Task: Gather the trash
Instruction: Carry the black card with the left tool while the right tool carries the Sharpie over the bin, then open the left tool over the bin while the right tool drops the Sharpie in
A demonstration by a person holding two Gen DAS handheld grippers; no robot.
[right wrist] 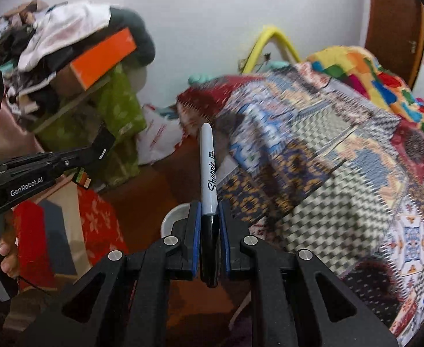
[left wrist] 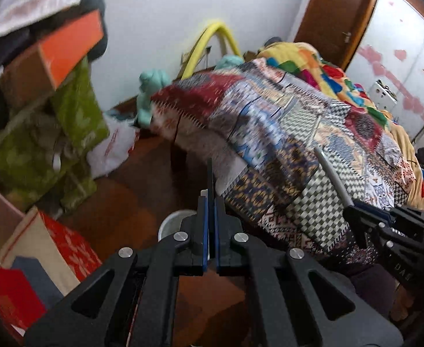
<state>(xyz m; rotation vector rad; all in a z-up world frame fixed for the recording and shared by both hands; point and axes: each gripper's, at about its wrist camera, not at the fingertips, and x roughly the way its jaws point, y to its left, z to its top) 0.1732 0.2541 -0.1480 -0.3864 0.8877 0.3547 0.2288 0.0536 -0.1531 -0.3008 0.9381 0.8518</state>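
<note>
Between the left hand-held gripper's (left wrist: pixel 210 199) pressed-together jaws a thin dark flat item is pinched — what it is cannot be told; a grey round bin (left wrist: pixel 172 224) on the floor shows just below.

Seen from the right wrist, the right hand-held gripper (right wrist: pixel 209 219) is clamped on a grey-and-black marker pen (right wrist: pixel 207 170), long axis running straight ahead along the fingers, black cap rearward. Each piece is best carried directly over the bin before release.

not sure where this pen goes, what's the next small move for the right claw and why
Probably ease the right claw down and forward until the marker hangs over the grey bin just ahead on the floor, and only then open. The claw is shut on the marker, the bin's rim shows just behind its fingers, and the marker is not yet over the opening.
</note>
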